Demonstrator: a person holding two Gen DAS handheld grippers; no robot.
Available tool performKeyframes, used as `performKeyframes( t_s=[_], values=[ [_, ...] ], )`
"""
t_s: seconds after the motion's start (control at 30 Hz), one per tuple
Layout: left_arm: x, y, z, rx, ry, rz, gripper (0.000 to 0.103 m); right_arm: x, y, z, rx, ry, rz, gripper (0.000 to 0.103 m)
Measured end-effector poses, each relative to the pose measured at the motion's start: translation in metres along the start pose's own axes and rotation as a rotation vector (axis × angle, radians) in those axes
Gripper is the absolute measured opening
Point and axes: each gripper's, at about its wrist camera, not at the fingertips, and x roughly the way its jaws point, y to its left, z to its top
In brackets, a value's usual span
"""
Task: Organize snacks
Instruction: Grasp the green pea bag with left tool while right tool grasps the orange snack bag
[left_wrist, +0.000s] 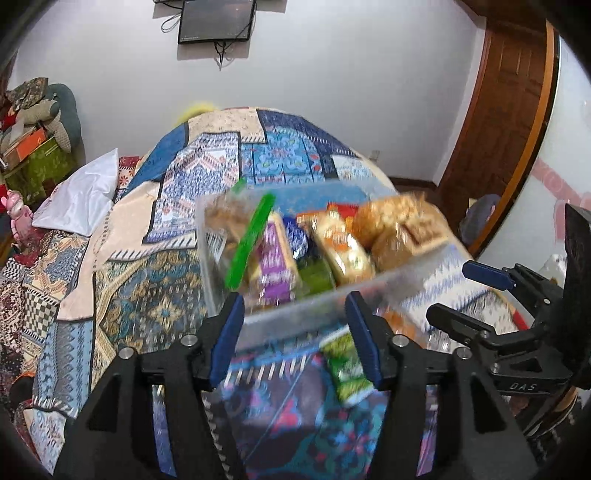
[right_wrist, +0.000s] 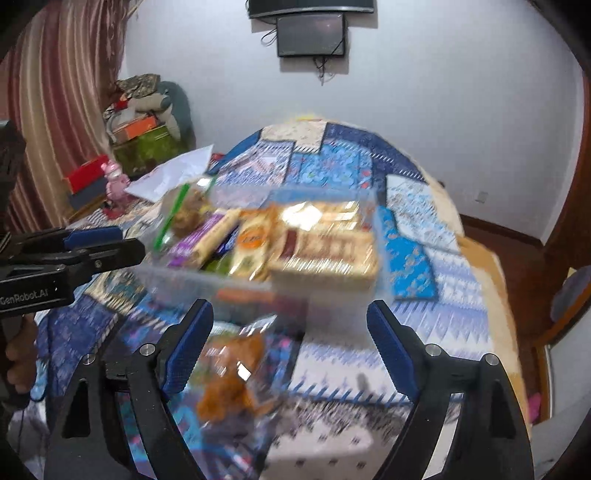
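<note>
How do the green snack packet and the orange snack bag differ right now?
The green snack packet is opaque, flat and printed; the orange snack bag is clear, showing lumpy orange-brown pieces. The packet lies between the left gripper's open fingers; the bag lies nearer the right gripper. Both lie on the patterned bedspread, outside the clear bin, ungripped.

We see a white wall (left_wrist: 332, 92) with a dark screen (left_wrist: 216, 20) mounted high on it, cables dangling beneath. A patchwork bedspread (left_wrist: 155, 229) in blues, creams and golds covers the bed, and a white pillow (left_wrist: 79, 197) lies at its left side. In the far left corner, boxes and bags (right_wrist: 142, 125) are piled up beside a striped pink curtain (right_wrist: 55, 92). On the right stands a brown wooden door (left_wrist: 495, 122), with dark skirting (right_wrist: 498, 230) at the wall's foot.
</note>
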Motion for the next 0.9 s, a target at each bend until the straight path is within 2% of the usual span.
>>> performKeyframes(
  t_s=[0.07, 0.23, 0.43, 0.47, 0.6, 0.73, 0.9],
  values=[
    [0.001, 0.000, -0.010, 0.005, 0.021, 0.007, 0.064, 0.006, 0.006, -0.009, -0.003, 0.029, 0.021, 0.084],
    [0.013, 0.002, -0.032, 0.002, 0.097, 0.007, 0.064, 0.030, 0.019, -0.025, -0.022, 0.109, 0.045, 0.084],
    [0.029, 0.004, -0.046, -0.023, 0.153, -0.006, 0.064, 0.051, 0.022, -0.031, -0.001, 0.157, 0.094, 0.082],
    [0.030, 0.003, -0.047, -0.024, 0.157, -0.009, 0.064, 0.052, 0.021, -0.032, 0.005, 0.160, 0.103, 0.074],
    [0.037, -0.008, -0.047, -0.013, 0.174, -0.026, 0.064, 0.044, 0.015, -0.037, 0.030, 0.140, 0.126, 0.070],
    [0.047, -0.023, -0.044, -0.007, 0.187, -0.038, 0.071, 0.033, 0.005, -0.041, 0.036, 0.116, 0.095, 0.068],
    [0.070, -0.037, -0.040, -0.030, 0.231, -0.065, 0.072, 0.019, -0.013, -0.048, 0.063, 0.095, 0.061, 0.067]
  ],
)
